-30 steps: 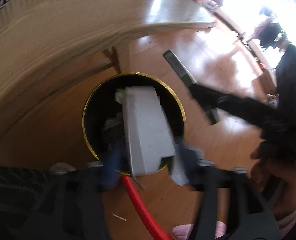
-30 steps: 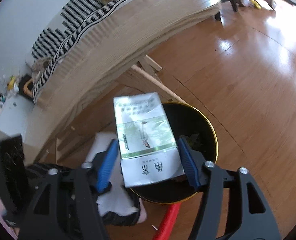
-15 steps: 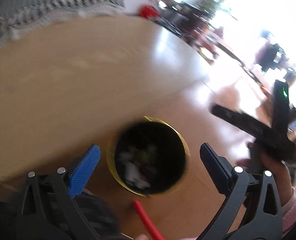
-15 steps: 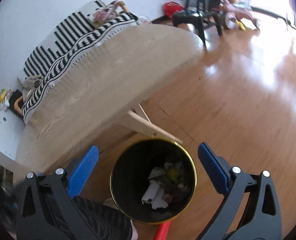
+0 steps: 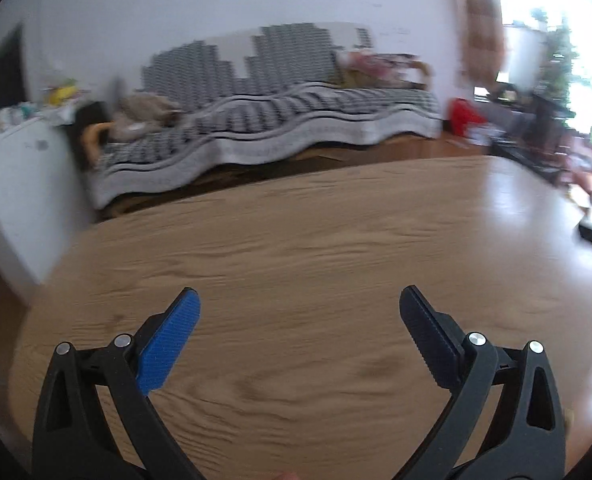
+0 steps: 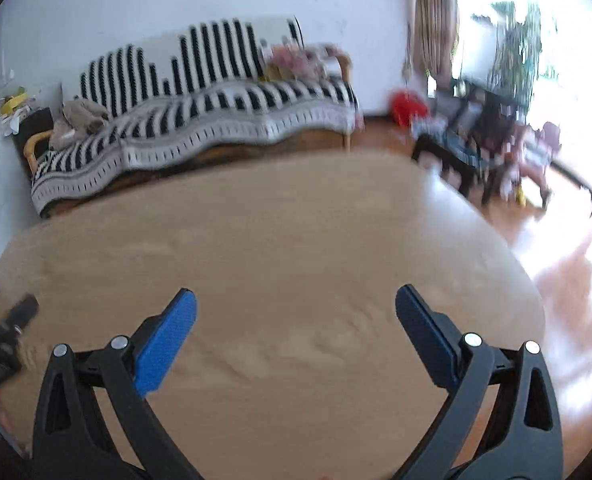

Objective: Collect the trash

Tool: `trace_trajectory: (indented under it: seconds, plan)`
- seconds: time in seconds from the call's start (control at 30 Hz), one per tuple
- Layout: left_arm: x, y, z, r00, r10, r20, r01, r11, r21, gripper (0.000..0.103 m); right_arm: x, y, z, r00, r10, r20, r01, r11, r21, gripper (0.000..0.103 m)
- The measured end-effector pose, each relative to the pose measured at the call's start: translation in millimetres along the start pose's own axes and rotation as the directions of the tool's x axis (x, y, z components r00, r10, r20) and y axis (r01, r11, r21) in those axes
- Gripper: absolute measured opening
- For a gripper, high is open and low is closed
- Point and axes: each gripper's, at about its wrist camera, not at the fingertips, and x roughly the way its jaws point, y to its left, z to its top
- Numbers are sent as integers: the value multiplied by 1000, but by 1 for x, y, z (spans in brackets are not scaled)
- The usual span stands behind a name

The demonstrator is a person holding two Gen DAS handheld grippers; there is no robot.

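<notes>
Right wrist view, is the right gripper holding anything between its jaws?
No, the right gripper has its jaws spread wide with only the bare light wooden table top showing between them.

No readable text, label, brand or number in either view; both pictures blurred, no writing on any surface.

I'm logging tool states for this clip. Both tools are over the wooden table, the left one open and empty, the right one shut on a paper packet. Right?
Not quite. The right tool is open and empty too: the right wrist view shows its jaws spread wide with only bare wooden table between them. The left tool is open and empty over the table, as you said.
</notes>
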Motion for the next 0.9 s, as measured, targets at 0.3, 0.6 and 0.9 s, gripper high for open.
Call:
trace_trajectory:
  seconds: [0.3,0.6,0.9]
  plan:
    - [31,74,1,998,-24,-61,19,997,-68,97,76,109,-26,969,121,-215,-137,989,-56,96]
    - [48,124,-13,990,-70,-123,46,981,-190,97,83,138,-34,964,124,-237,-151,983,-101,96]
    - [40,103,-12,999,6,-51,-13,991,-134,97,67,124,-48,964,145,-224,-169,981,-92,96]
